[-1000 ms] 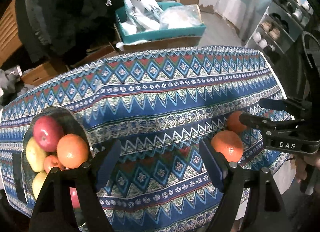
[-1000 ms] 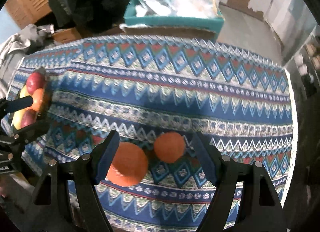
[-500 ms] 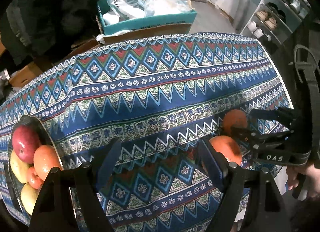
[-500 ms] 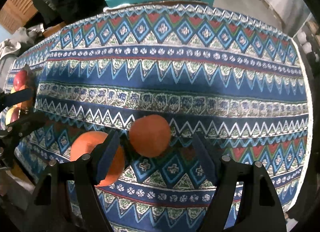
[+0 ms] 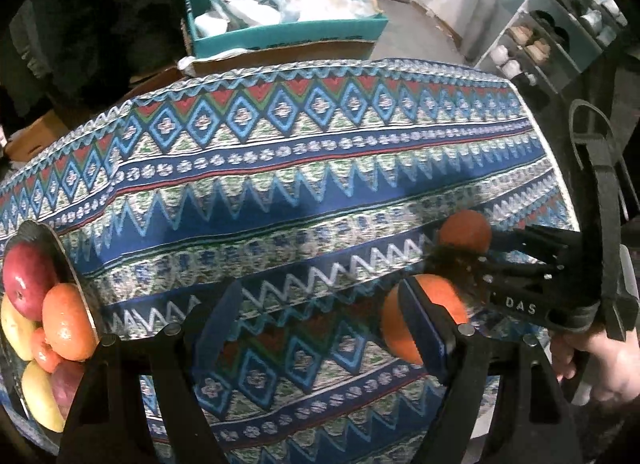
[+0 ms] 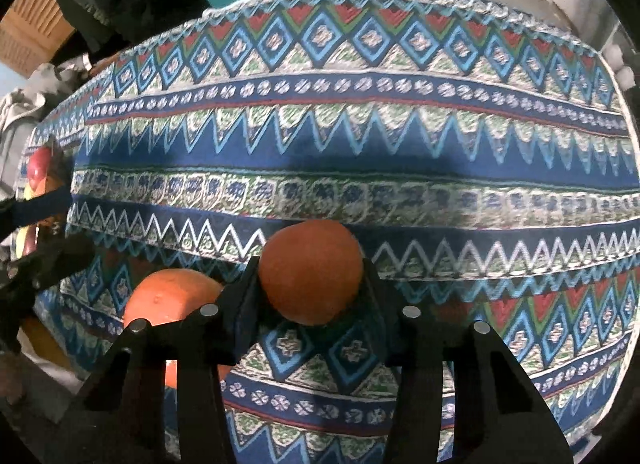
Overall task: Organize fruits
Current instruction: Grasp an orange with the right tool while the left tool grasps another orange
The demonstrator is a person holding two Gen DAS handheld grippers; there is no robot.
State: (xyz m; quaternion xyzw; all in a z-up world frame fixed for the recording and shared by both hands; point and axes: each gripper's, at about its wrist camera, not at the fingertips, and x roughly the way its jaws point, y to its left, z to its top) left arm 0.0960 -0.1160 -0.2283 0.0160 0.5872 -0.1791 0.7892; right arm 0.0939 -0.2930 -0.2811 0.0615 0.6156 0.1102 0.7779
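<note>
where patterned tablecloth (image 6: pixel 360 168) covers table, right gripper (image 6: pixel 312 296) jaws clamp orange (image 6: pixel 310 270); left gripper (image 5: pixel 320 328) jaws wide.

Both views are lit dimly and unevenly, with the far room brighter than the near field. Soft dark shadows are cast across the blue, red and white zigzag-patterned tablecloth (image 5: pixel 320 168), and its weave is smeared by motion blur. Strong fisheye bending is seen at the edges, where black vignetting closes in. Small glints are shown on the round orange fruit (image 5: pixel 66 320) in the dark bowl (image 5: pixel 60 248).
</note>
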